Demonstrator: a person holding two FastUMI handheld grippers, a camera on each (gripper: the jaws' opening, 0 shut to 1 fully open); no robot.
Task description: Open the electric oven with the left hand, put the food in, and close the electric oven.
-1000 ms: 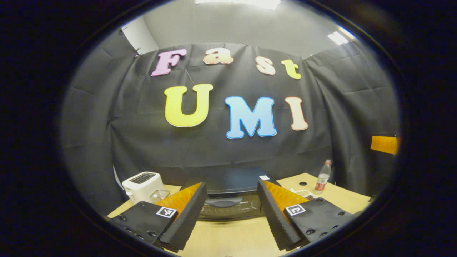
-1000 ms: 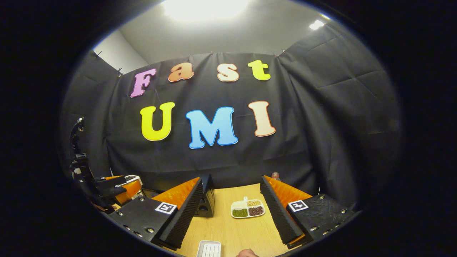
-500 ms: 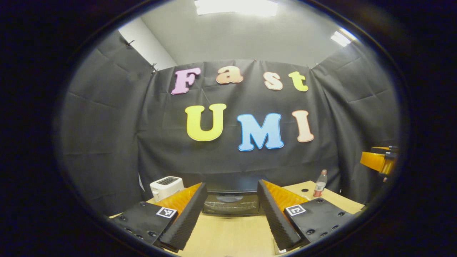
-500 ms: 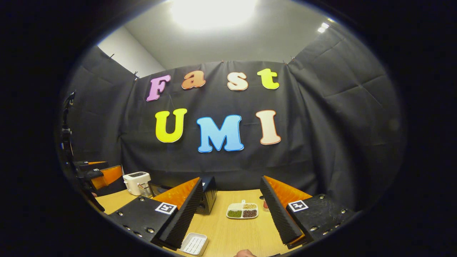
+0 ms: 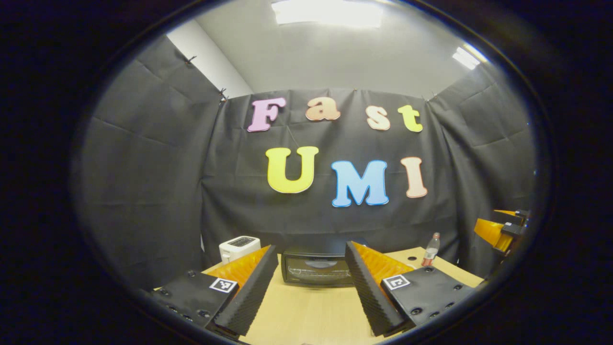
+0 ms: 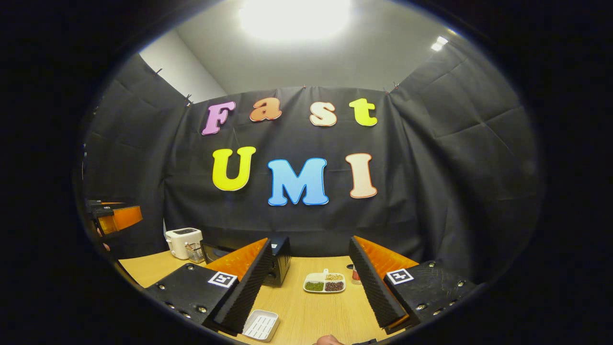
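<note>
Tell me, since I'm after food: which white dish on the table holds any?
The divided dish beyond the right gripper; the ridged tray looks empty.

One electric oven (image 5: 316, 270) is standing on the one desk (image 5: 306, 314), and one white toaster (image 5: 238, 247) is standing beside it. One bottle (image 5: 431, 249) is standing on the desk in the left gripper view. In the right gripper view, one divided dish (image 6: 324, 283) is lying on the desk with three portions of food in it: one green, one dark red, one yellowish. One white ridged tray (image 6: 261, 325) is lying nearer. Two grippers are showing: the left gripper (image 5: 311, 287) and the right gripper (image 6: 309, 282), each with two fingers. Two ceiling lights are shining.
</note>
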